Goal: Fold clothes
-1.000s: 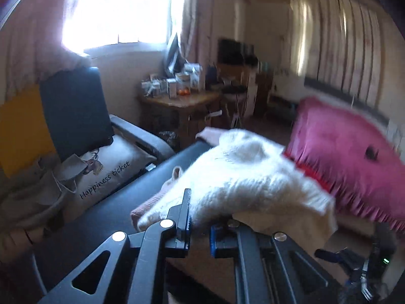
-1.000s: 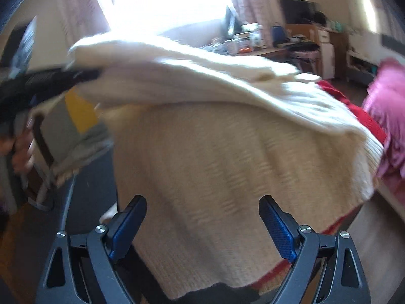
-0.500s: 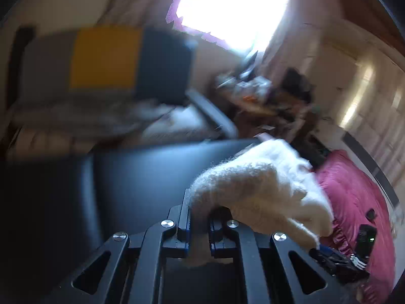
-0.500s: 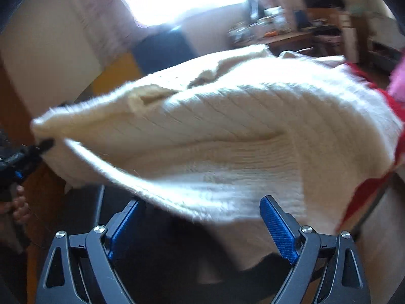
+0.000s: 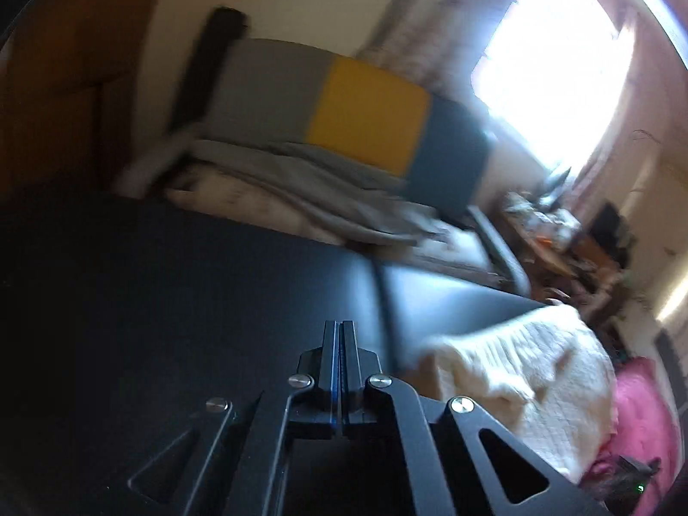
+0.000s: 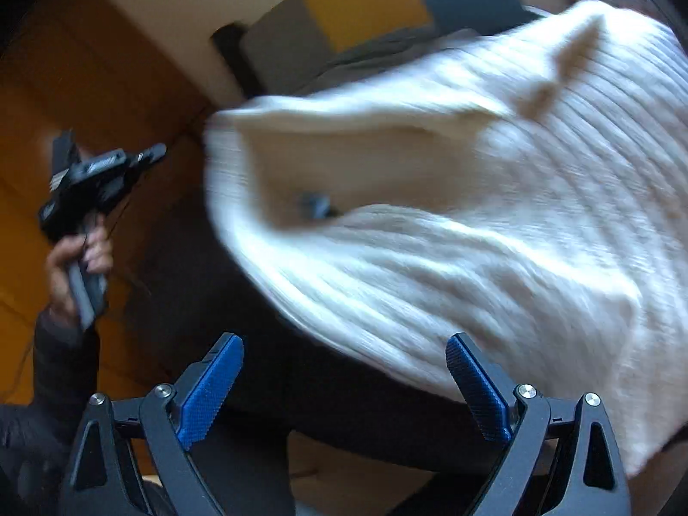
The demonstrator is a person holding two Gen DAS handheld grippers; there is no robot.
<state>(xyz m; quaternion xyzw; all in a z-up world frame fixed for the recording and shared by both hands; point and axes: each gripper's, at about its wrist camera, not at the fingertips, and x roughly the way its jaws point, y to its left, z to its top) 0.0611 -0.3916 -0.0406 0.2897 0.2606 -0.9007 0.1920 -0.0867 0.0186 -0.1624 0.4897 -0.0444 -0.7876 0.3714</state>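
A cream ribbed knit sweater (image 6: 473, 223) fills the upper right of the right wrist view, blurred, over the black table (image 6: 327, 391). My right gripper (image 6: 344, 382) is open just in front of the sweater's near edge, its blue pads (image 6: 213, 387) empty. At the left a hand (image 6: 81, 258) holds my left gripper (image 6: 148, 155) away from the sweater. In the left wrist view the left gripper (image 5: 342, 344) is shut with nothing in it above the black table (image 5: 172, 301). The sweater (image 5: 524, 378) lies to its right.
Behind the table stands a sofa with a grey, yellow and dark blue cushion (image 5: 365, 116) and grey cloths (image 5: 301, 189). A bright window (image 5: 550, 60), a cluttered desk (image 5: 554, 232) and a pink bedspread (image 5: 640, 421) are at the right.
The left gripper has let go of the sweater, closed empty and swung left, away from it. The sweater has dropped toward the table. The right gripper stays open.
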